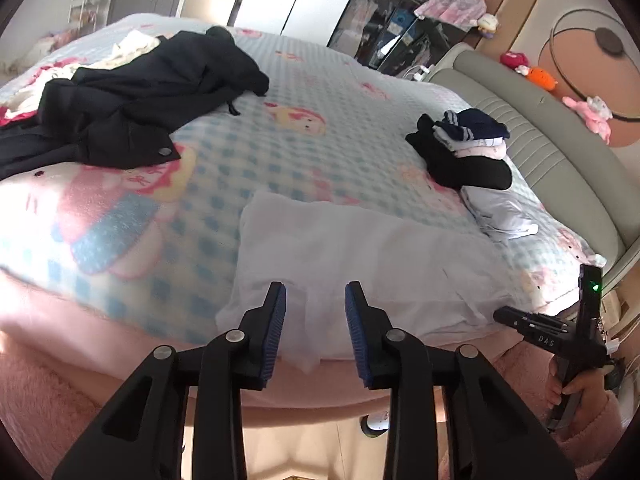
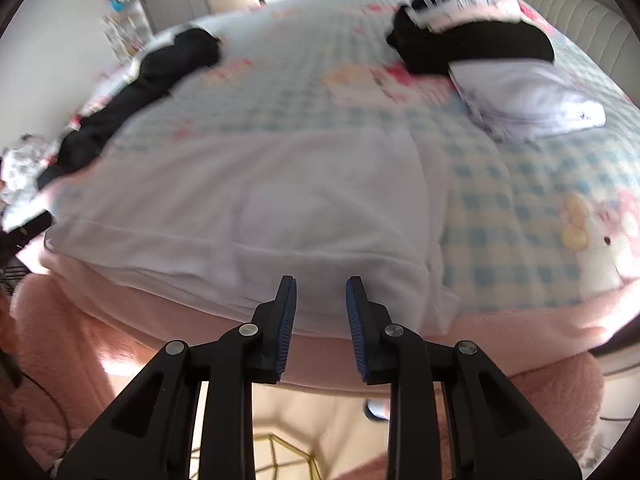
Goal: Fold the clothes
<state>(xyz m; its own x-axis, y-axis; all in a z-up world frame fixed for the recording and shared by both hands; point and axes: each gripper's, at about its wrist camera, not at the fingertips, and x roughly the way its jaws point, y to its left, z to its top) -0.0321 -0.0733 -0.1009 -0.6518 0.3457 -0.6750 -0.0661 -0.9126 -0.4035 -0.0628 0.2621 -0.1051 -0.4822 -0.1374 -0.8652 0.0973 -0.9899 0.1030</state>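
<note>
A white garment lies flat near the bed's front edge, partly folded. My left gripper is open just above its near left hem, nothing between the fingers. My right gripper is open over the garment's near right edge, also holding nothing. The right gripper's body and a hand show at the right of the left wrist view. A heap of black clothes lies at the far left of the bed.
A stack of folded dark and light clothes sits at the far right, with a folded white piece in front. The checked cartoon blanket covers the bed. A padded headboard bearing plush toys runs along the right.
</note>
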